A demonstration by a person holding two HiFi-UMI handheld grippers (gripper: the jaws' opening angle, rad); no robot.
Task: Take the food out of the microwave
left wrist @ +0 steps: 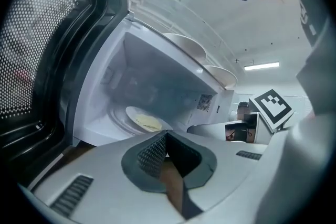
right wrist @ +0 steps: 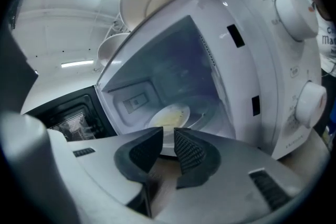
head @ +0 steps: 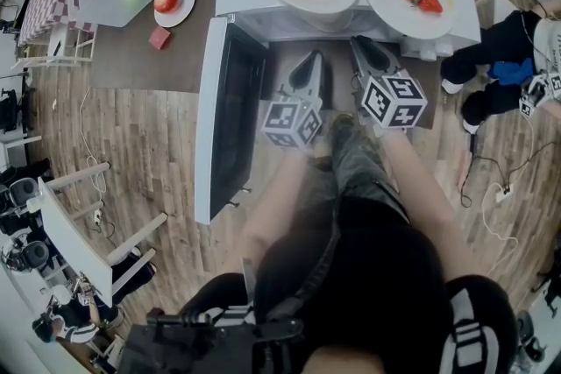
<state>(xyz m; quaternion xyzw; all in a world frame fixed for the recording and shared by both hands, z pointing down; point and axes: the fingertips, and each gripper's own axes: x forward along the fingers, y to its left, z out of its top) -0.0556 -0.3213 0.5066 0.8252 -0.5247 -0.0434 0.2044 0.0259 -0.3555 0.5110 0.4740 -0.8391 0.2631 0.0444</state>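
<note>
Well, the plate of food [right wrist: 169, 117] sits mid-frame inside the open microwave [right wrist: 252, 50], beyond my right gripper [right wrist: 168, 136] with jaws slightly apart and empty — my left gripper [left wrist: 166, 135] has them together — and it looks stiff, slick, breakable, so I'd pinch its near rim.

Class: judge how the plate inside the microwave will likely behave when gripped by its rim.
The plate looks rigid and glossy, so probably stiff but slippery. Held by one edge it may tilt, and its flat yellowish food could slide.
</note>
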